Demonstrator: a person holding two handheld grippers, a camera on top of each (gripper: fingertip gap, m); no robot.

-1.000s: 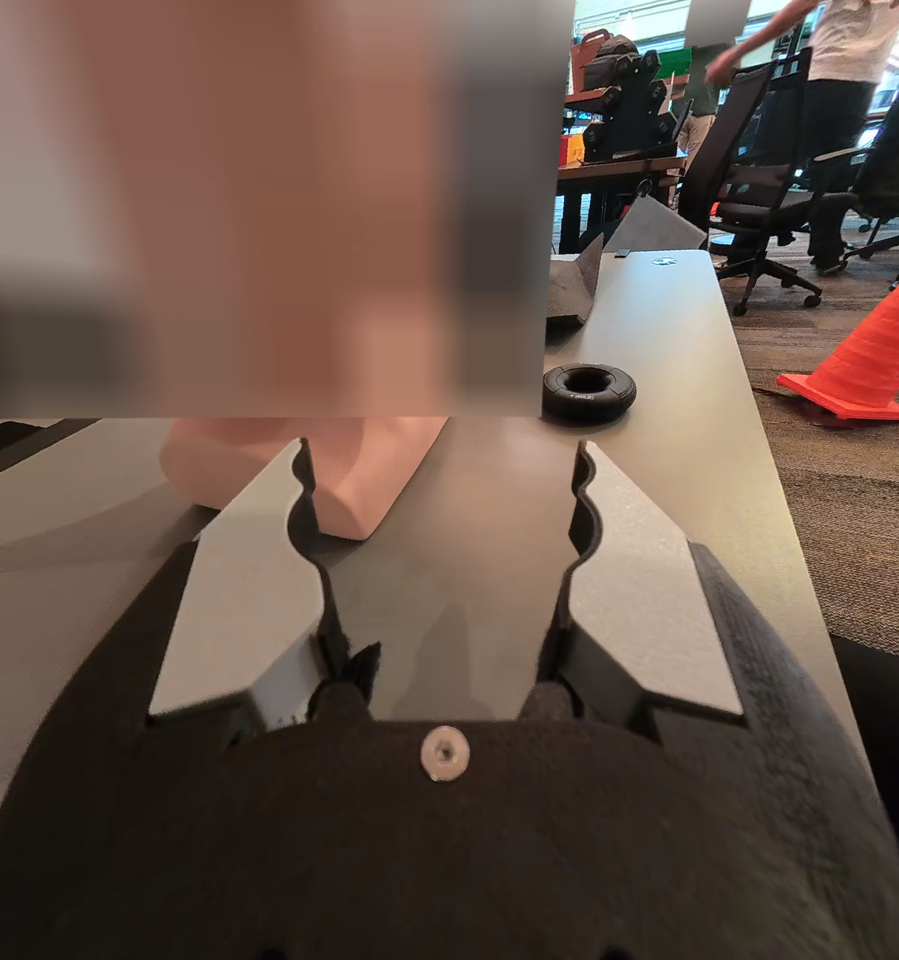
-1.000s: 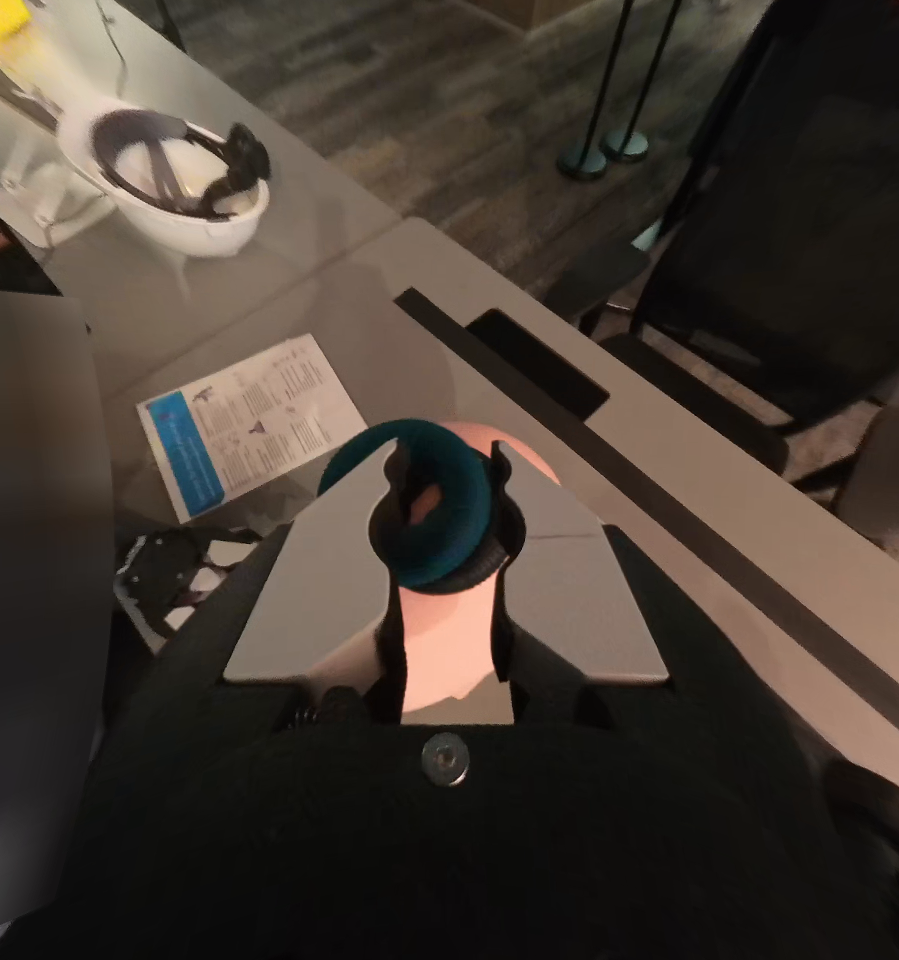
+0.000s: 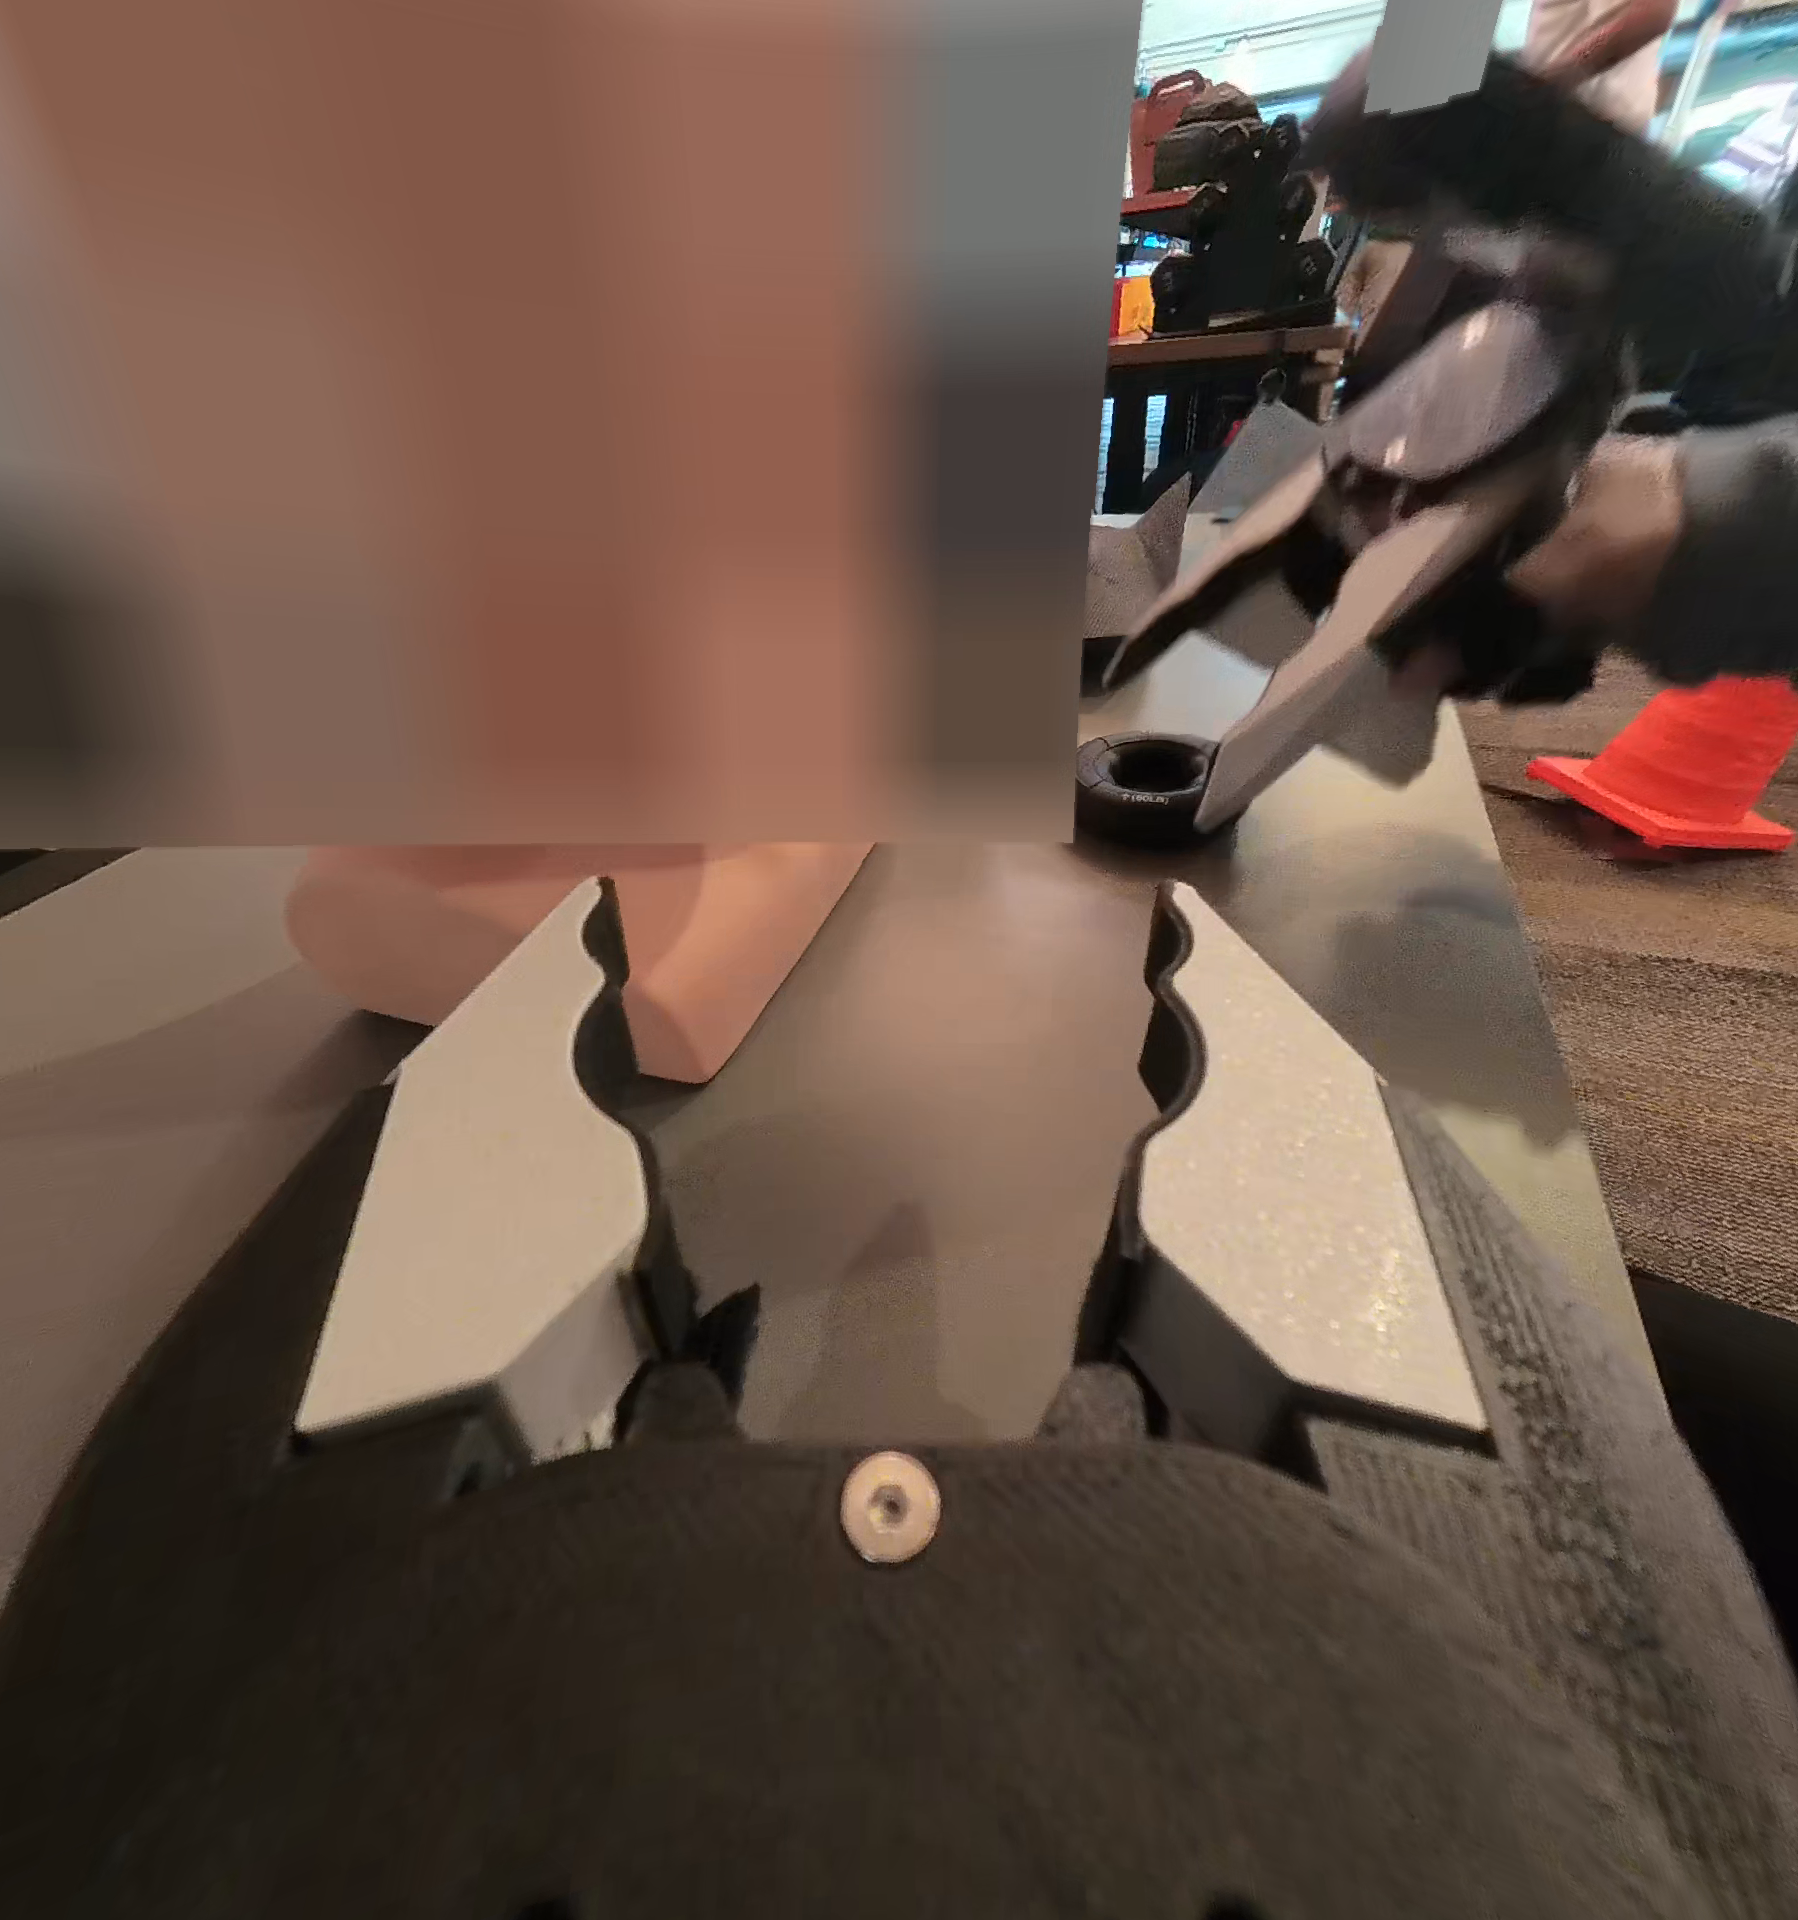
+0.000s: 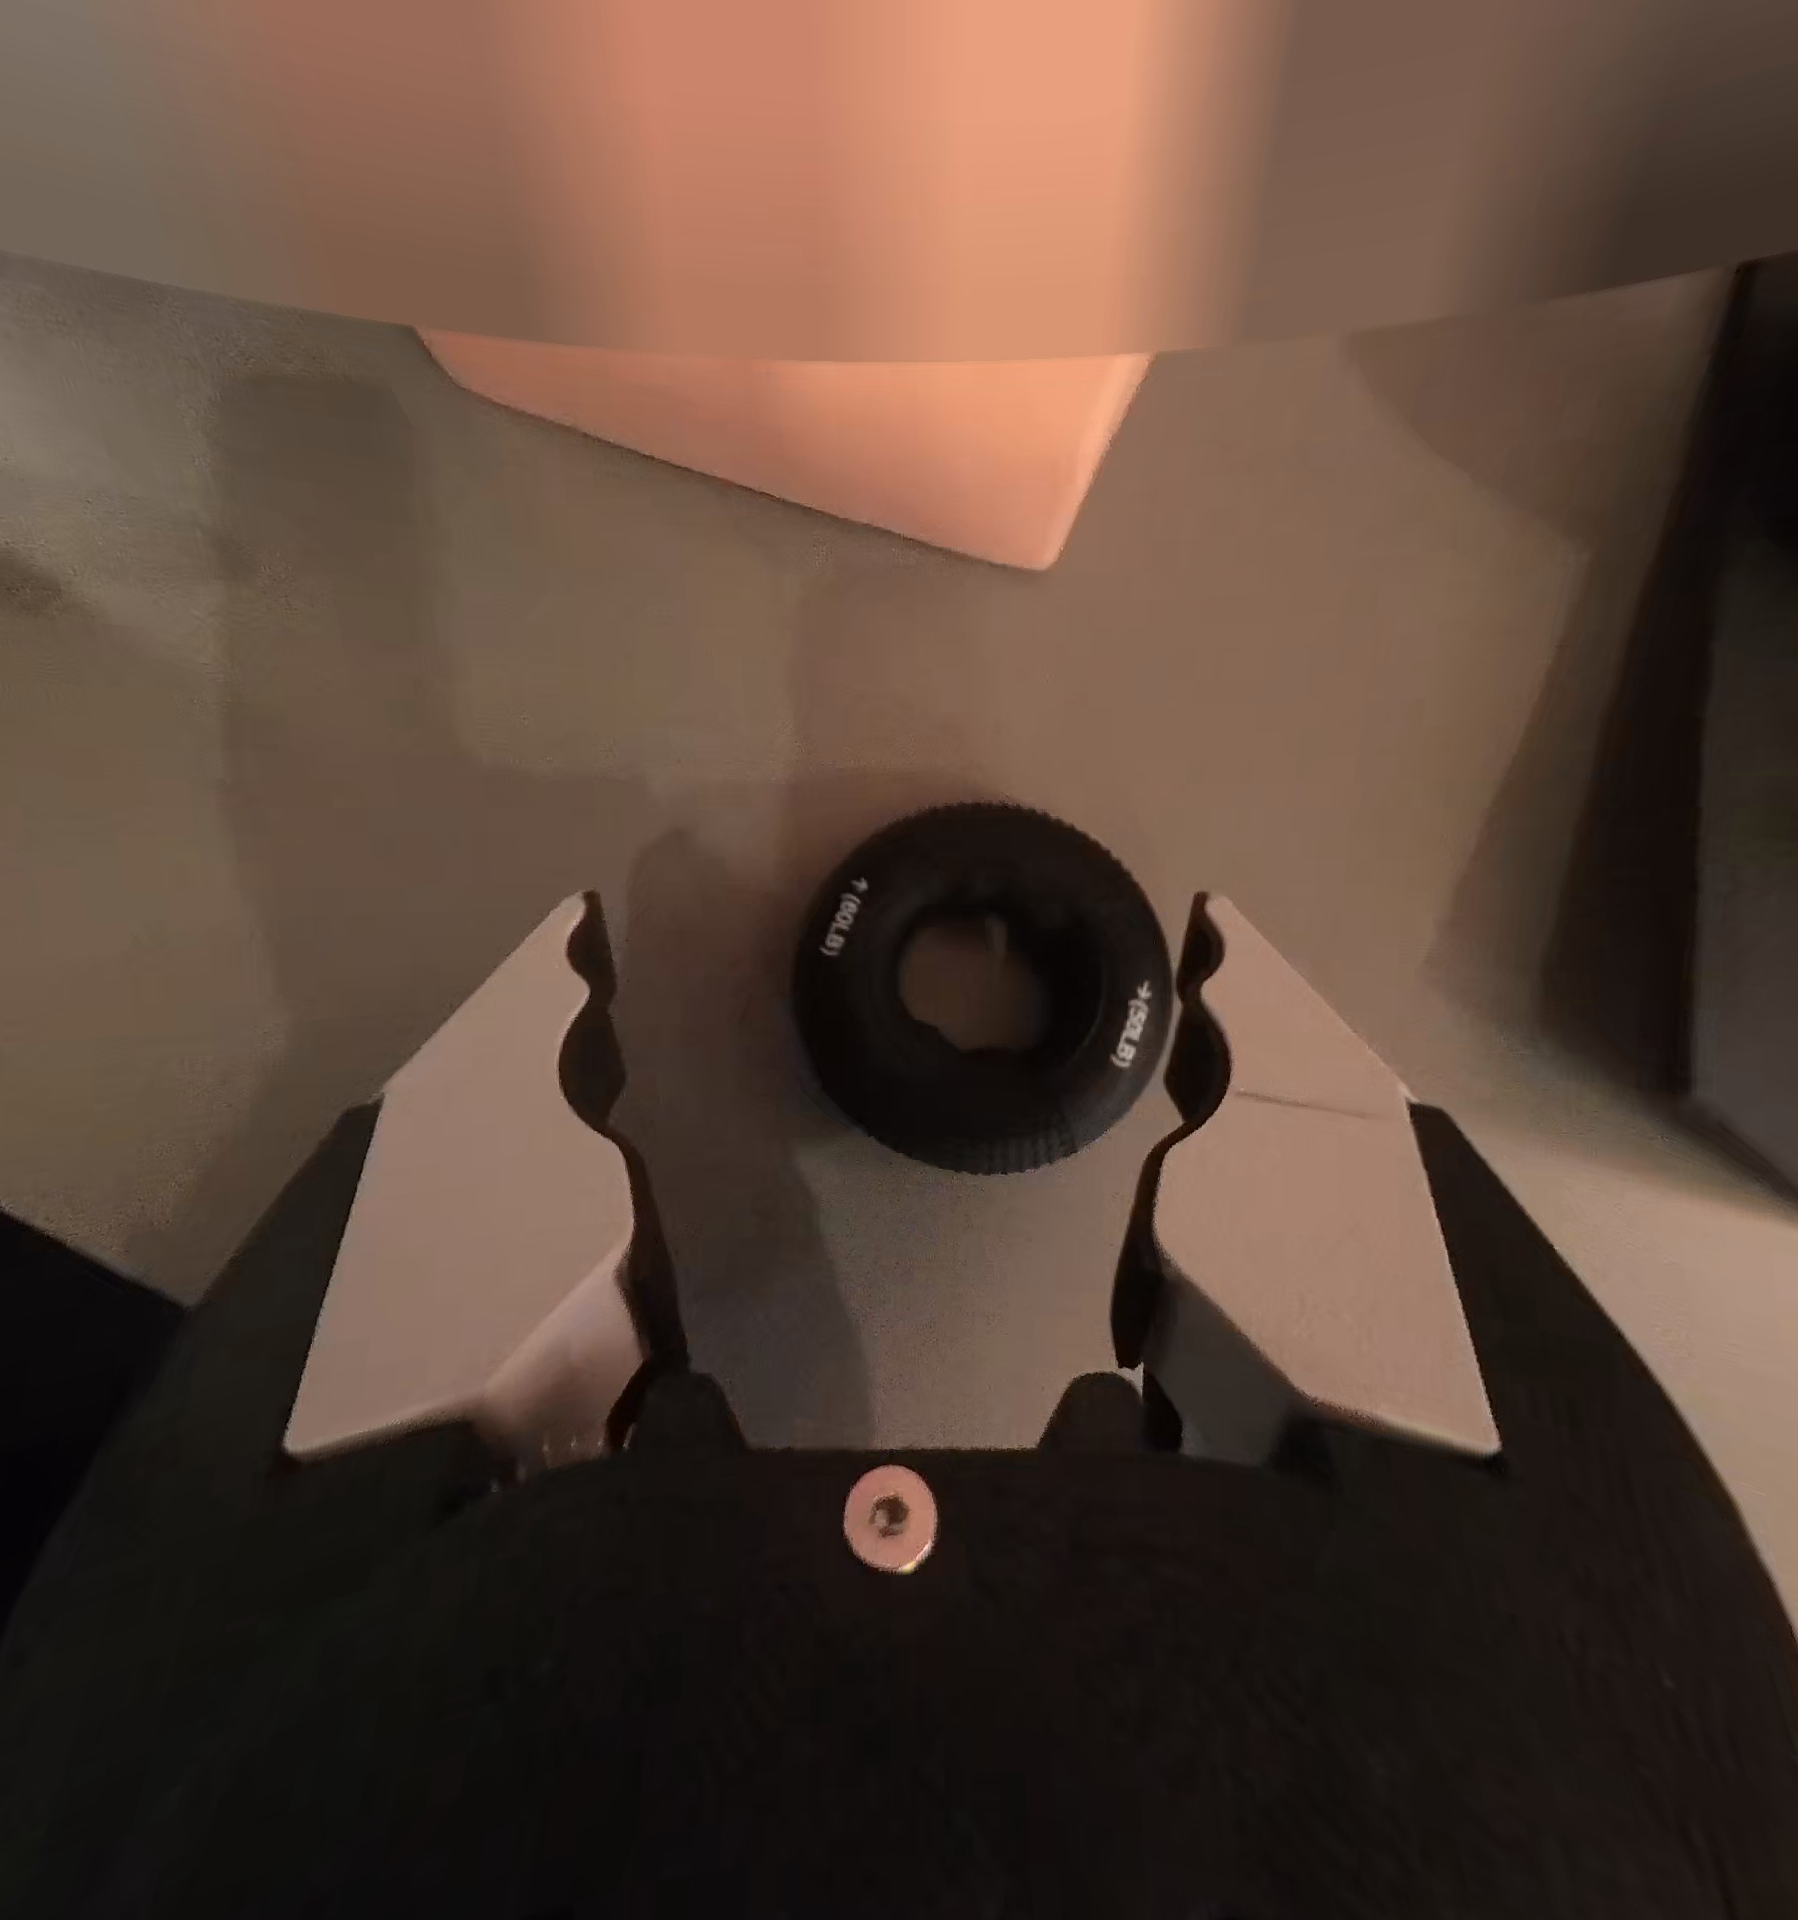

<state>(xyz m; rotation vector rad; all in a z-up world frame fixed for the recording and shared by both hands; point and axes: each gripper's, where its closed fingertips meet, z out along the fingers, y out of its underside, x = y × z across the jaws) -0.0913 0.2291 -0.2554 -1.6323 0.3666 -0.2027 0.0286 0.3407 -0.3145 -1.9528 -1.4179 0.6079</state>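
The right gripper (image 4: 890, 997), spread wide and empty, straddles the black rubber ring (image 4: 981, 987) lying flat near the table's (image 3: 1394, 997) far right edge, off-centre toward one finger, so closing could nudge it sideways, while the left gripper (image 3: 884, 997) gapes empty beside the pink base (image 3: 708, 977).

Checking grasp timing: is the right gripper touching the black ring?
Cannot tell. Right wrist view: right gripper open around black ring; its right finger meets the rim, no clear gap.
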